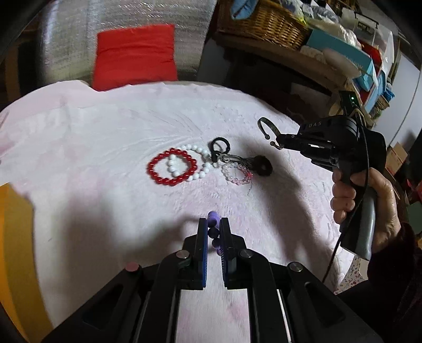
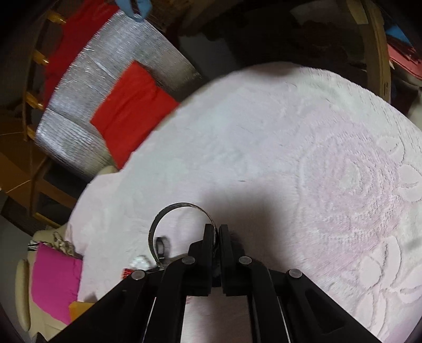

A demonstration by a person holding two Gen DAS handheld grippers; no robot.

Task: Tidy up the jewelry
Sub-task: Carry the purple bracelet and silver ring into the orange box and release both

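My left gripper (image 1: 213, 224) is shut on a purple bead bracelet (image 1: 213, 217), held above the pale pink cloth (image 1: 105, 147). My right gripper (image 2: 216, 229) is shut on a dark metal open bangle (image 2: 168, 211); in the left wrist view that bangle (image 1: 265, 126) hangs from the right gripper (image 1: 281, 143) in the air, right of the pile. On the cloth lie a red bead bracelet (image 1: 172, 166), a white bead bracelet (image 1: 196, 158), a clear pink bead bracelet (image 1: 237, 174), a black clip ring (image 1: 219, 146) and a dark round piece (image 1: 261, 165).
A red cushion (image 1: 134, 56) on a silver padded chair (image 1: 79, 34) stands behind the table. A wicker basket (image 1: 263, 21) and boxes fill a shelf at the back right. A yellow object (image 1: 13, 237) is at the left edge. Pink fabric (image 2: 55, 282) lies beside the table.
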